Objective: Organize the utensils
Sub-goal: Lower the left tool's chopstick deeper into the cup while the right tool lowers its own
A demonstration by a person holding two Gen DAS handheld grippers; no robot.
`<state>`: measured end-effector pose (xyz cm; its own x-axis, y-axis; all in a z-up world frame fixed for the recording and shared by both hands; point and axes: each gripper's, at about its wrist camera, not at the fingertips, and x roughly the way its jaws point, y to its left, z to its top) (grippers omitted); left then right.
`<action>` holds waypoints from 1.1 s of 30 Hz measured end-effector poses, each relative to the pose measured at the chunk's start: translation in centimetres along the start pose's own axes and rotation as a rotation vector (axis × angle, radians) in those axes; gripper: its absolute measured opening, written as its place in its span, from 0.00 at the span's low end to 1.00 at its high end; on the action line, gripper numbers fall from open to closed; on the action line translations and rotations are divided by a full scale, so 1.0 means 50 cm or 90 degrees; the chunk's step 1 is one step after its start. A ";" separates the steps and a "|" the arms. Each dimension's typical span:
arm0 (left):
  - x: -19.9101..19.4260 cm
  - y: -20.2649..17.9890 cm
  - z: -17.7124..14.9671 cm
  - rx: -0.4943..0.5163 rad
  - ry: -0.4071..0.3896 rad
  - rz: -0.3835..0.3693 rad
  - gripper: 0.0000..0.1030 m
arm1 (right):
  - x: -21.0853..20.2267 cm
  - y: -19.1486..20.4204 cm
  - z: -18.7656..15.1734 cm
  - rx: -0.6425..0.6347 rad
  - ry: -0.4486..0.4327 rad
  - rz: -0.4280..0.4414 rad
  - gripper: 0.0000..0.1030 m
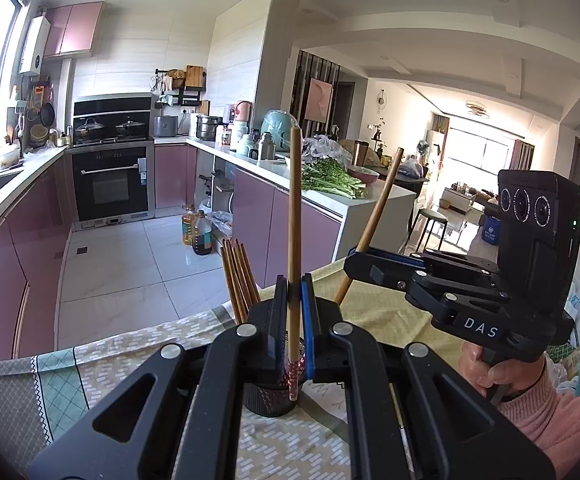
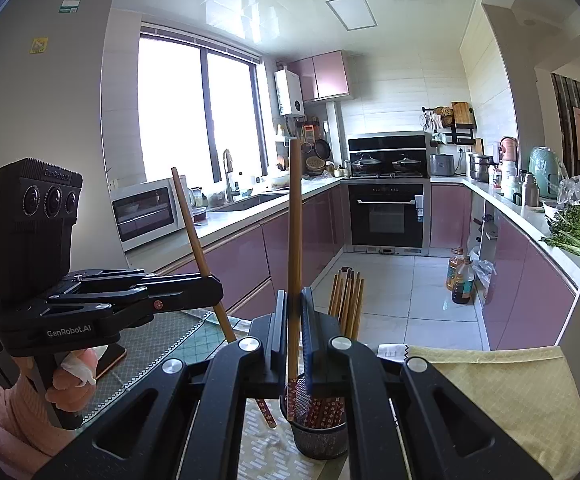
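Left tool (image 1: 294, 312) clenched on a chopstick (image 1: 295, 220), upright, tip just above the holder (image 1: 268, 400); right tool (image 2: 294, 320) likewise grips its chopstick (image 2: 295, 240), tip inside the holder (image 2: 320, 438); right sits nearer; lowering along the long axis looks next.
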<state>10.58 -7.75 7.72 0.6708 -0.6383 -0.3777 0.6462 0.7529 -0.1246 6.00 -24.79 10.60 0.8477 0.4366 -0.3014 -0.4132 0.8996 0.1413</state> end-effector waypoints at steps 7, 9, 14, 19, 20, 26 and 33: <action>0.000 -0.001 0.008 0.000 -0.009 -0.001 0.07 | 0.003 0.000 0.001 -0.002 0.000 -0.004 0.05; -0.001 -0.001 0.009 0.001 -0.012 0.000 0.07 | 0.007 0.003 0.004 -0.004 0.001 -0.006 0.05; 0.003 -0.001 0.010 0.000 -0.016 -0.001 0.07 | 0.010 0.000 0.008 -0.004 0.000 -0.009 0.05; 0.004 -0.002 0.008 0.000 -0.017 -0.001 0.07 | 0.016 0.004 0.008 -0.006 0.004 -0.015 0.05; 0.005 -0.001 0.009 0.000 -0.018 -0.002 0.07 | 0.017 0.004 0.008 -0.006 0.005 -0.016 0.05; 0.008 0.000 0.011 -0.003 -0.015 0.000 0.07 | 0.024 0.002 0.010 -0.002 0.007 -0.022 0.05; 0.016 0.003 0.016 -0.010 -0.011 0.005 0.07 | 0.033 0.002 0.011 0.001 0.012 -0.028 0.05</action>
<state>11.53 -8.26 8.14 0.6816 -0.6354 -0.3629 0.6356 0.7599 -0.1365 7.54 -23.99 10.63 0.8590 0.3961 -0.3245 -0.3746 0.9182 0.1291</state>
